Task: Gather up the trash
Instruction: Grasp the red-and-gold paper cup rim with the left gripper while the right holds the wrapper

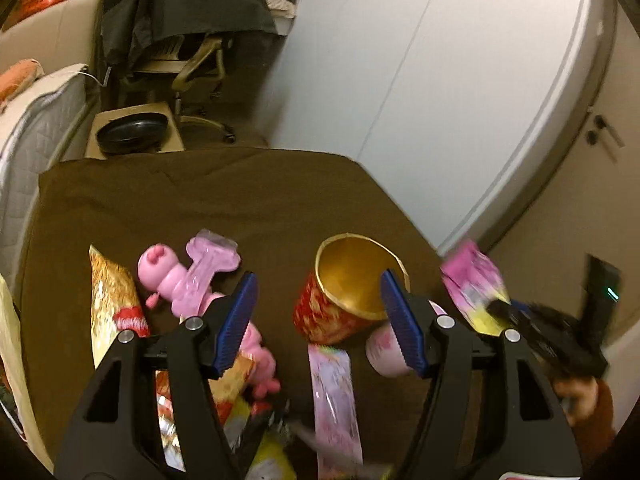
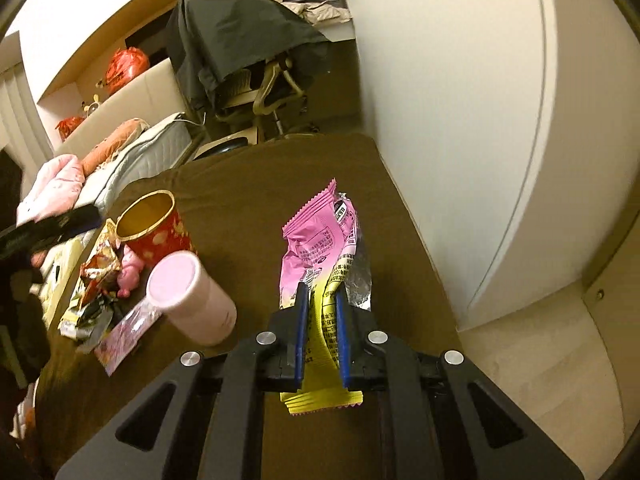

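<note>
In the right wrist view, a pink and yellow wrapper (image 2: 320, 280) is pinched between the blue pads of the right hand-held gripper (image 2: 322, 312) at lower centre, held above the brown counter (image 2: 248, 184). The left hand-held gripper (image 1: 320, 316) is seen spread wide at the bottom of its view, nothing between its fingers. Just beyond it a red cup (image 1: 344, 288) lies tilted, mouth open. A pink tube (image 2: 192, 296) stands left of centre in the right view, beside loose wrappers (image 2: 96, 280). A pink toy (image 1: 168, 276) lies at left in the left view.
</note>
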